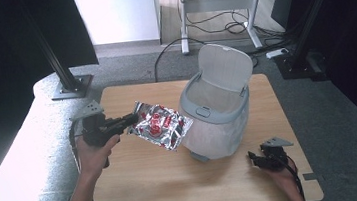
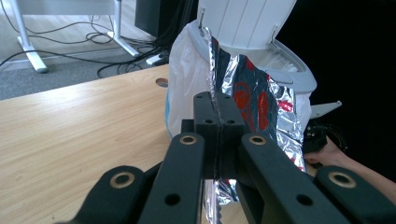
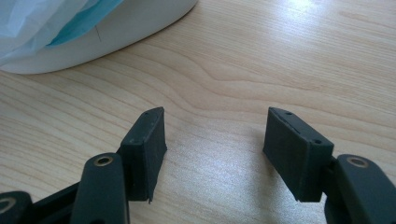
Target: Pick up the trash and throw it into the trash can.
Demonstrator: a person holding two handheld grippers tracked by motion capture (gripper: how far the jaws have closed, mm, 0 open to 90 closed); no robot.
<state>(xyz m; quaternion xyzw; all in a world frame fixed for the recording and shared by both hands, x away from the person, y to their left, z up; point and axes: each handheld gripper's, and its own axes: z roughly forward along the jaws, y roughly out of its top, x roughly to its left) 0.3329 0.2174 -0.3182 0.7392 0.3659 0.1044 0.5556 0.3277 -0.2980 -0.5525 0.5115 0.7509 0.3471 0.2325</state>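
Observation:
A silver foil packet (image 1: 161, 125) with red print hangs in the air just left of the bin. My left gripper (image 1: 132, 119) is shut on its left edge and points right toward the bin. In the left gripper view the foil packet (image 2: 254, 100) stands on edge between the closed pads (image 2: 208, 116). The white bin (image 1: 215, 111) has its lid flipped up and a white bag lining it. My right gripper (image 1: 255, 160) rests low on the table at the front right, open, with bare wood between its fingers (image 3: 149, 140).
The wooden table (image 1: 175, 181) carries the bin near its middle. The bin's base (image 3: 93, 32) and a fold of blue and white bag lie just ahead of my right gripper. A white sofa arm (image 1: 12, 163) runs along the left. Cables and a desk frame lie on the floor beyond.

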